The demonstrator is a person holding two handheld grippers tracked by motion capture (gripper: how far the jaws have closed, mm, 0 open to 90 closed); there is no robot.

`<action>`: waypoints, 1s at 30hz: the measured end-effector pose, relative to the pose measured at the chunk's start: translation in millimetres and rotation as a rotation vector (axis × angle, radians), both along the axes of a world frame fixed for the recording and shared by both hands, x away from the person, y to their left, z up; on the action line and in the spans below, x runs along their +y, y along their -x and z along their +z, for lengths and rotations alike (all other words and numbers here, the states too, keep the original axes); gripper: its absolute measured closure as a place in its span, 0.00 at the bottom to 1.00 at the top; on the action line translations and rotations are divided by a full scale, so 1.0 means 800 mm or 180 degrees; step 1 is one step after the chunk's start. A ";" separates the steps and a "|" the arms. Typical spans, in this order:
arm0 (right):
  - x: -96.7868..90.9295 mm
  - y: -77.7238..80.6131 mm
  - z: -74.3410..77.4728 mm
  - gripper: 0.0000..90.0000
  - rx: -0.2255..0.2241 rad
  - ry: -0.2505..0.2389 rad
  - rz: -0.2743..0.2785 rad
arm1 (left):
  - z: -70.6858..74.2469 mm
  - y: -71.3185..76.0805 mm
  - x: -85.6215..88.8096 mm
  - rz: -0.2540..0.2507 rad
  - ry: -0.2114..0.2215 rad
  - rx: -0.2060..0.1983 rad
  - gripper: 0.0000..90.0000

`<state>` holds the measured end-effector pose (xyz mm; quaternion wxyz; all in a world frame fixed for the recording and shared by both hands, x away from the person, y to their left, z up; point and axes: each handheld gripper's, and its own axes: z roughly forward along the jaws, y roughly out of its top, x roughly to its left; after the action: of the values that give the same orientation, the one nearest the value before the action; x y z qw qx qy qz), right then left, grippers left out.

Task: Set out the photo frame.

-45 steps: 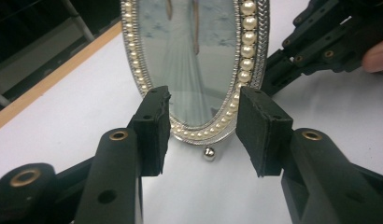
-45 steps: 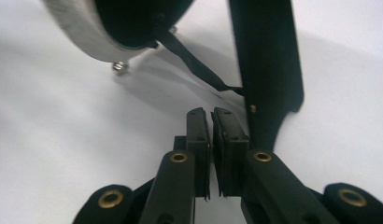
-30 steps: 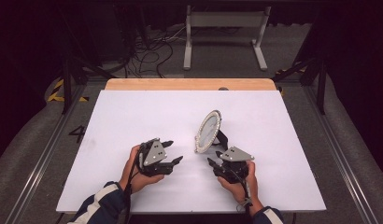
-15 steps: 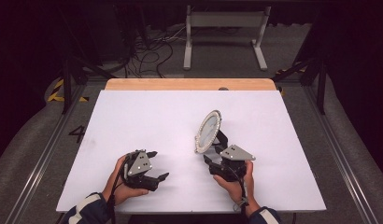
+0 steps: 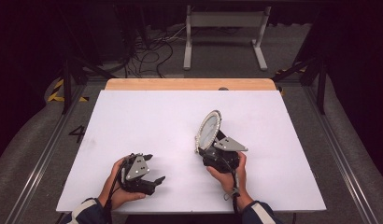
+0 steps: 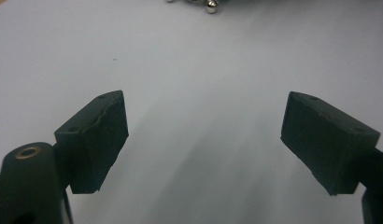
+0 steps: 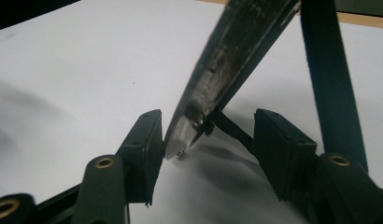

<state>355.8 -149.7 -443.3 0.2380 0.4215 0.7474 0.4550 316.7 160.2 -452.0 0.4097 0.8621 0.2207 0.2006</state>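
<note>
Placement looks nearly finished: the round framed mirror (image 5: pixel 208 130) stands tilted on its prop on the white table (image 5: pixel 147 121), right of centre. The right gripper (image 7: pixel 206 140) has just been opening; its fingers (image 7: pixel 145 140) flank the mirror's lower edge, barely clear of it. The left gripper (image 6: pixel 203 135), empty, fingers spread wide, rests near the front edge. Withdrawing remains.

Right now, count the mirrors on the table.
1: a round framed mirror stands tilted on the white table, its lower edge between the right gripper's jaws, right of centre.
</note>
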 end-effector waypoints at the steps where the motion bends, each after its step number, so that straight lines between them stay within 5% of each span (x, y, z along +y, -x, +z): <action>1: 0.001 -0.003 0.000 0.48 0.0010 -0.0020 0.0007 | 0.001 0.000 0.002 0.0011 0.0027 -0.0015 0.18; 11: 0.009 -0.019 -0.005 0.59 0.0074 -0.0165 0.0027 | 0.000 0.004 0.015 0.0140 0.0072 -0.0011 0.19; 30: 0.004 -0.013 -0.004 0.68 0.0142 -0.0096 0.0117 | -0.002 0.004 0.012 0.0180 -0.0035 -0.0035 0.19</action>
<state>366.5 -146.7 -446.9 0.2065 0.4213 0.7532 0.4611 313.5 169.5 -453.5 0.4003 0.8567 0.2416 0.2180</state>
